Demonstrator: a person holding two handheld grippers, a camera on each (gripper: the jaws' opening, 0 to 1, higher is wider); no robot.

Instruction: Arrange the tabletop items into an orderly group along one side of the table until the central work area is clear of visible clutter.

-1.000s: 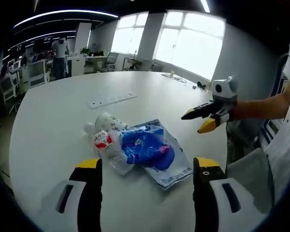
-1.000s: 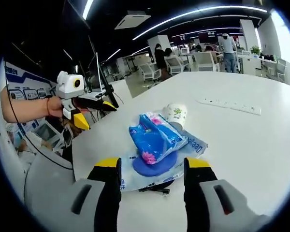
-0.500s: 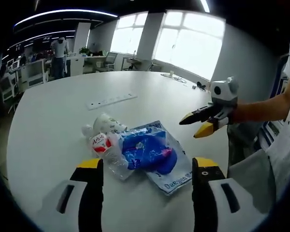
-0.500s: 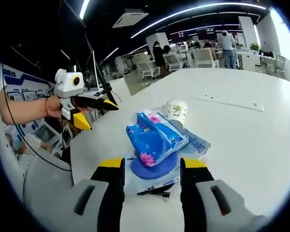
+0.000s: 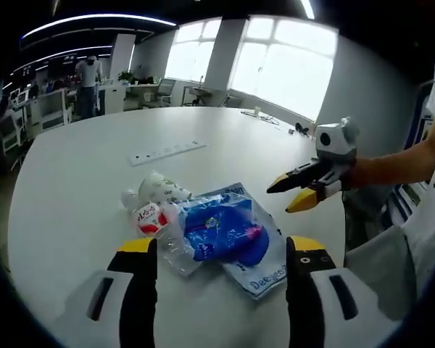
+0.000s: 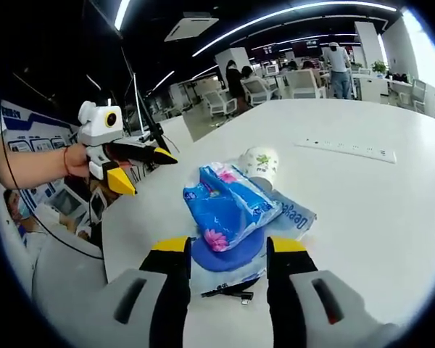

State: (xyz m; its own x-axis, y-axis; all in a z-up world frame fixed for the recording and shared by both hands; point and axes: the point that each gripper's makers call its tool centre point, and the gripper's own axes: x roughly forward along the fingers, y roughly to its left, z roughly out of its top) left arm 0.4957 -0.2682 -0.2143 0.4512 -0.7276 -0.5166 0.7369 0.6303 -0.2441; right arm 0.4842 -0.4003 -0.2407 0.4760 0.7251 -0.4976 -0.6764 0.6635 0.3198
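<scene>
Left gripper (image 5: 216, 254): hovering, jaws apart, gripping nothing.
Right gripper (image 6: 221, 254): hovering open-jawed over blue tissue pack (image 6: 228, 206).
Plastic bag (image 5: 264, 261): showing "Dee…" lettering.
Paper cup (image 6: 261, 167): lying sideways on white table (image 6: 362, 210).

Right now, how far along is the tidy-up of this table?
Barely started. The tissue pack, blue cap, paper cup, plastic bag and small cable lie heaped together on the table. Both the left gripper and right gripper hover open and empty. Everything remains to be moved aside.
</scene>
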